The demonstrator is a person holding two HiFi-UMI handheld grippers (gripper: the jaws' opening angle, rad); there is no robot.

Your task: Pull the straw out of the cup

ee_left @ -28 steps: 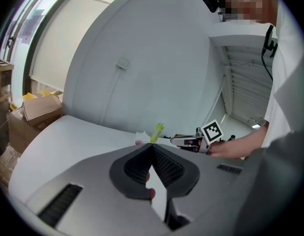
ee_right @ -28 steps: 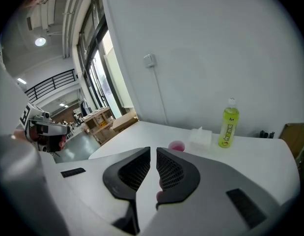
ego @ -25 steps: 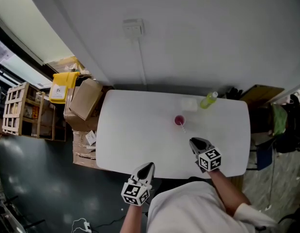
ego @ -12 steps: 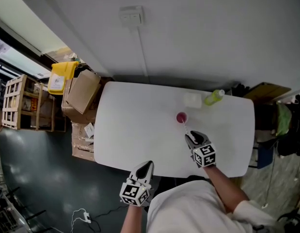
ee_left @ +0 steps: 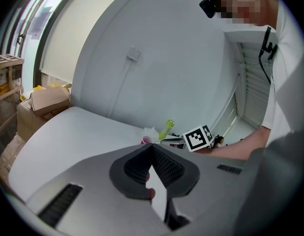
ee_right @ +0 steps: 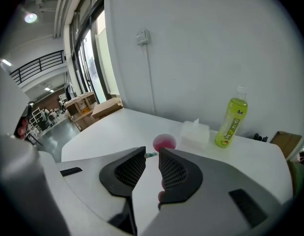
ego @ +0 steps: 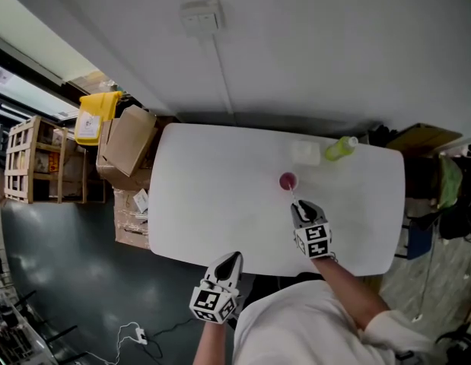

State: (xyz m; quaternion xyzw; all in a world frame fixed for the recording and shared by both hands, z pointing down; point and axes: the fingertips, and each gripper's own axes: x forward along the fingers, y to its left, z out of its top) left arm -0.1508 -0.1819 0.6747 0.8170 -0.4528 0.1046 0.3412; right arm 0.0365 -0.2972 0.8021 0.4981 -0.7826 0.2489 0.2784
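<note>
The left gripper (ego: pixel 230 261) hangs at the near edge of the table (ego: pixel 205 196), its jaws together and empty. Farther in, the jaws of the right gripper (ee_right: pixel 152 154) are closing, with the tip of the straw (ee_right: pixel 149 155) between them, not yet pressed. The straw leans out of the pink cup (ee_right: pixel 164 142) just beyond. A green bottle (ee_right: pixel 232 117) stands behind.

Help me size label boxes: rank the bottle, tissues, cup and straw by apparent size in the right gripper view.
1. bottle
2. tissues, close behind
3. cup
4. straw, only its tip shows
</note>
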